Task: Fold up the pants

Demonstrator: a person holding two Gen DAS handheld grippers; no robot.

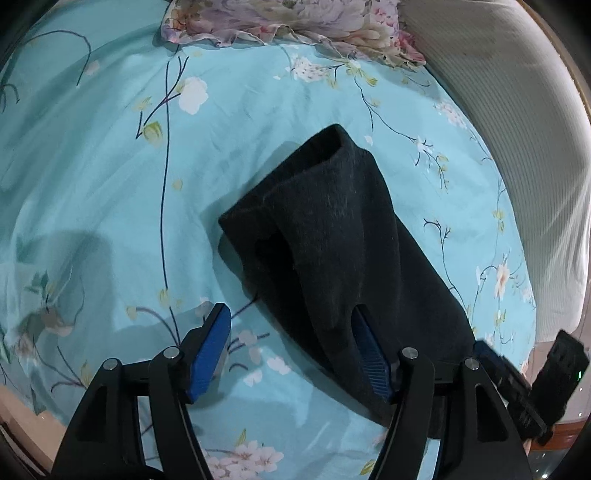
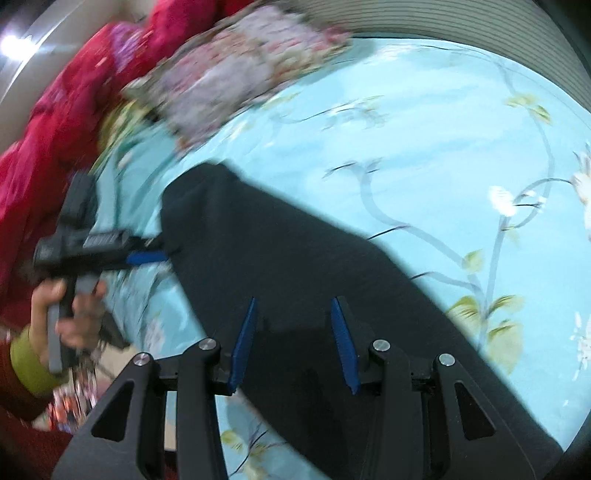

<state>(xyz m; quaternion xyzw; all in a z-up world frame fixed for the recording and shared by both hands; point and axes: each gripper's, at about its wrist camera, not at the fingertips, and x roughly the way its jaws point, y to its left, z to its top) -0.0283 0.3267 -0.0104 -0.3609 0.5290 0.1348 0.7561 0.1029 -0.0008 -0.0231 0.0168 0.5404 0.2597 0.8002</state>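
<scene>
Dark charcoal pants [image 1: 332, 236] lie folded lengthwise on a turquoise floral bedsheet [image 1: 110, 166]. My left gripper [image 1: 295, 332] is open wide at the pants' near left edge; its right pad sits under a fold of the cloth and its left pad is over the sheet. In the blurred right wrist view the pants [image 2: 280, 258] run diagonally. My right gripper [image 2: 295, 325] is open just above them, both blue pads over the cloth. The left gripper also shows there [image 2: 144, 256], held by a hand at the pants' left edge.
A floral pillow [image 1: 288, 22] lies at the head of the bed. A white ribbed headboard or mattress side [image 1: 517, 147] runs along the right. A red quilt [image 2: 55, 122] is bunched at the far left. The bed edge lies near the bottom left.
</scene>
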